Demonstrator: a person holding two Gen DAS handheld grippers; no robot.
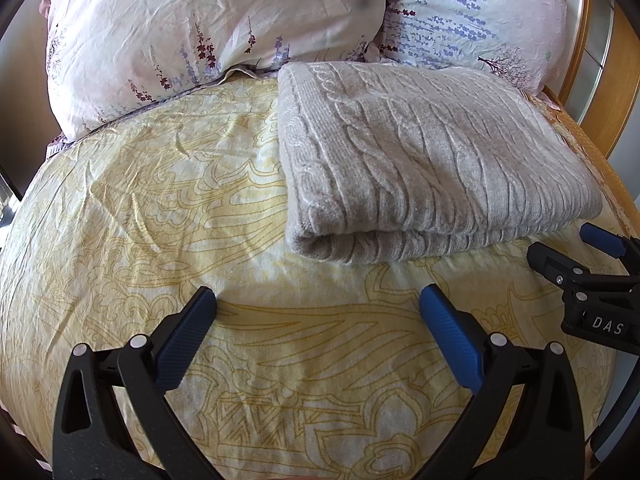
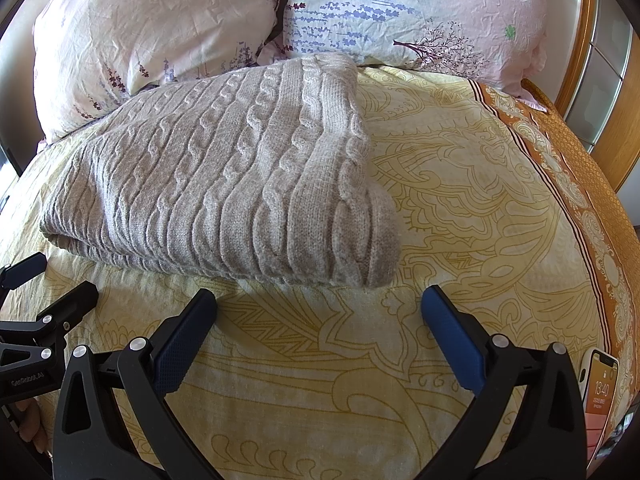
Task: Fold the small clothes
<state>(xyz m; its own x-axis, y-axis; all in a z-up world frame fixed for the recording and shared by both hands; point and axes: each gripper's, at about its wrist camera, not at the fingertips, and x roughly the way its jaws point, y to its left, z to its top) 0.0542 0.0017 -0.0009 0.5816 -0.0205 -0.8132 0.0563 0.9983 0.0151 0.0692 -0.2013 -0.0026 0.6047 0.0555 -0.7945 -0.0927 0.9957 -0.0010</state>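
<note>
sweater point(image 1: 420, 160) lies folded just beyond both spread grippers point(image 1: 318, 308) point(image 2: 319, 307).

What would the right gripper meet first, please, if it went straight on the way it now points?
Most likely the near folded edge of the beige cable-knit sweater: the right gripper is open, with only bare yellow bedspread before it. Depth is uncertain.

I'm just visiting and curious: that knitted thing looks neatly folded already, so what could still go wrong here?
The folded sweater is thick and soft; if the open right gripper pinches only its top layer, the fold may fall open. A phone lies on the bedspread beside that gripper and might get bumped. The open left gripper is close by, so the two could collide.
</note>
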